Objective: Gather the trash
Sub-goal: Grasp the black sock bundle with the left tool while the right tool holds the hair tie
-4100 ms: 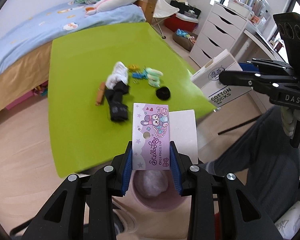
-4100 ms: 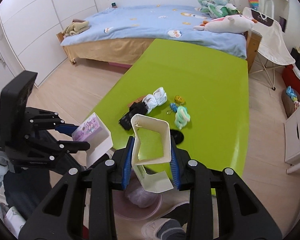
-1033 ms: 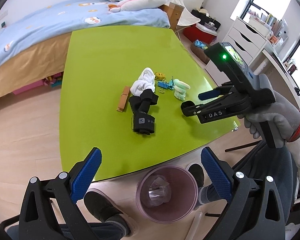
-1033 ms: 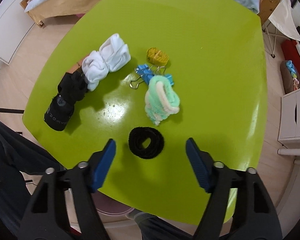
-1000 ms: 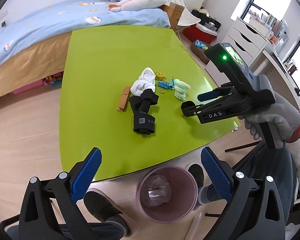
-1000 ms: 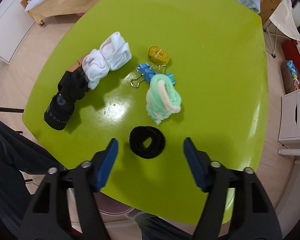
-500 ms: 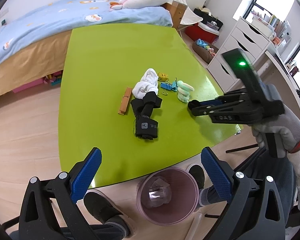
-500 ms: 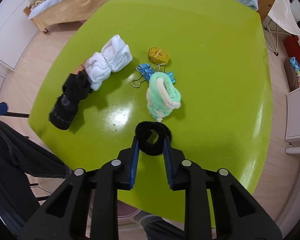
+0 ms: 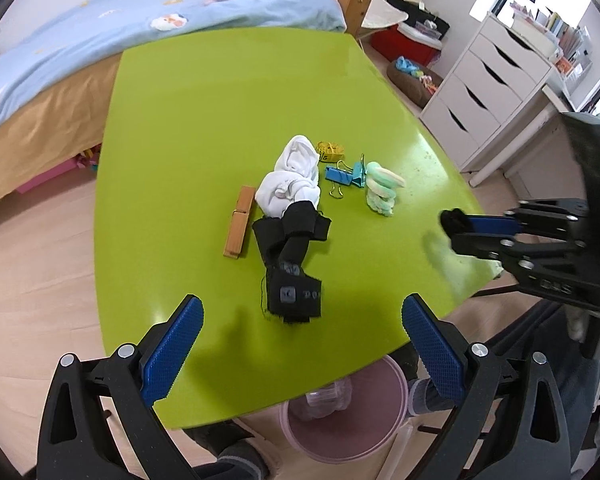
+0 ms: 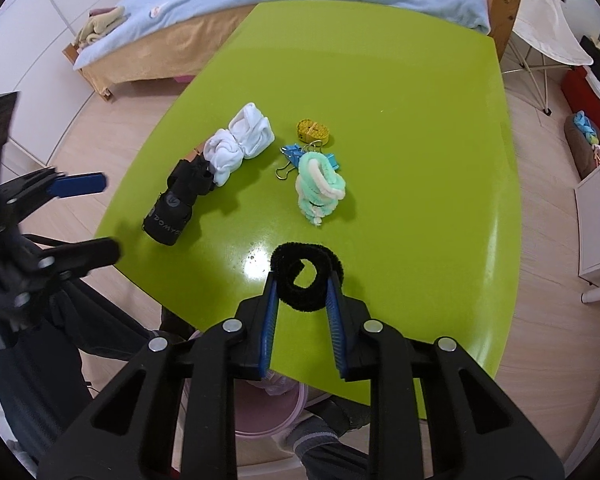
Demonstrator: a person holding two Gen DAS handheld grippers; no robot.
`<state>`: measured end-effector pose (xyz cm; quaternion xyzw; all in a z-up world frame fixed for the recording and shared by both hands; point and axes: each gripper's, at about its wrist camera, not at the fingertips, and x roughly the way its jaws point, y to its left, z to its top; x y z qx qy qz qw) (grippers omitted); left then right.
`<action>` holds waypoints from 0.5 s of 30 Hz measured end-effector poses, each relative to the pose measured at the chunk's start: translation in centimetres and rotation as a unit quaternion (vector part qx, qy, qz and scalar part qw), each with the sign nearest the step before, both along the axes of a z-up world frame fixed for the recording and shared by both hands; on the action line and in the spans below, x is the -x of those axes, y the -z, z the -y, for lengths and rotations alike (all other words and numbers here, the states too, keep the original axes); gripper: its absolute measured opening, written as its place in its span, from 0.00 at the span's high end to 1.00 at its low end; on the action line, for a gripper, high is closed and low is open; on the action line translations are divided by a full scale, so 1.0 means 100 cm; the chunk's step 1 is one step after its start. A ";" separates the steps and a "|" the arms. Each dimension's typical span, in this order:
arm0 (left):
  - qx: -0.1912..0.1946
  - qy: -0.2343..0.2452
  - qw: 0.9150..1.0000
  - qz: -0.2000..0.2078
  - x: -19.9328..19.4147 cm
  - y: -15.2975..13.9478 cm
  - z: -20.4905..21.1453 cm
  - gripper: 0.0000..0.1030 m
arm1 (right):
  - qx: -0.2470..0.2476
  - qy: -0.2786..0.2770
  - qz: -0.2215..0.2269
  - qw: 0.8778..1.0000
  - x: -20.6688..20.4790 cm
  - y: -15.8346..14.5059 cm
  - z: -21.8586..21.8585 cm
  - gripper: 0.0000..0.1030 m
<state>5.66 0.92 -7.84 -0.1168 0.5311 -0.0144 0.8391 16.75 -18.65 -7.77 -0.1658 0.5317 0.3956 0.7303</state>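
Observation:
My right gripper [image 10: 302, 294] is shut on a black fuzzy hair tie [image 10: 305, 276] and holds it above the near part of the green table [image 10: 400, 92]. In the left wrist view it shows at the right [image 9: 456, 224] with the hair tie [image 9: 452, 218] at its tip. My left gripper [image 9: 300, 340] is open and empty above the table's near edge, just short of a black sock [image 9: 292, 256]. A pink trash bin [image 9: 340, 416] stands on the floor below that edge, with clear plastic inside.
On the table [image 9: 204, 112] lie a white sock [image 9: 292, 180], a wooden clothespin [image 9: 240, 228], blue binder clips [image 9: 342, 176], a yellow item [image 9: 330, 150] and a mint hair tie [image 9: 382, 192]. A bed [image 9: 100, 40] stands behind, white drawers [image 9: 492, 88] to the right.
My right gripper closed on the black hair tie and lifted it off the table, drawing back toward the near edge. My left gripper stayed open and moved forward over the table edge.

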 end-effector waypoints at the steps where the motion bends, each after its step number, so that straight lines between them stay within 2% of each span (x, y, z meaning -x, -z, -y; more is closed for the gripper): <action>1: 0.000 0.002 1.000 -0.006 -0.005 0.004 0.000 0.07 | -0.001 0.000 0.000 1.000 -0.001 0.000 0.001 0.77; 5: -0.006 0.008 1.000 -0.029 -0.019 0.019 0.001 0.08 | -0.003 0.003 0.001 1.000 0.001 -0.002 0.004 0.77; 7: -0.008 0.008 0.999 -0.038 -0.023 0.025 0.001 0.18 | -0.004 0.003 0.000 1.000 0.001 -0.002 0.005 0.77; 8: -0.010 0.008 0.999 -0.046 -0.024 0.030 0.001 0.27 | -0.004 0.004 0.000 1.000 0.002 -0.002 0.006 0.77; 10: -0.011 0.010 0.999 -0.052 -0.025 0.036 0.001 0.36 | -0.006 0.006 -0.001 1.000 0.002 -0.002 0.007 0.77; 12: -0.013 0.010 0.998 -0.057 -0.025 0.039 0.002 0.59 | -0.008 0.007 -0.001 1.000 0.001 -0.002 0.007 0.77; 15: -0.016 0.011 0.998 -0.055 -0.023 0.040 0.000 0.71 | -0.008 0.008 -0.001 1.000 0.001 0.000 0.008 0.77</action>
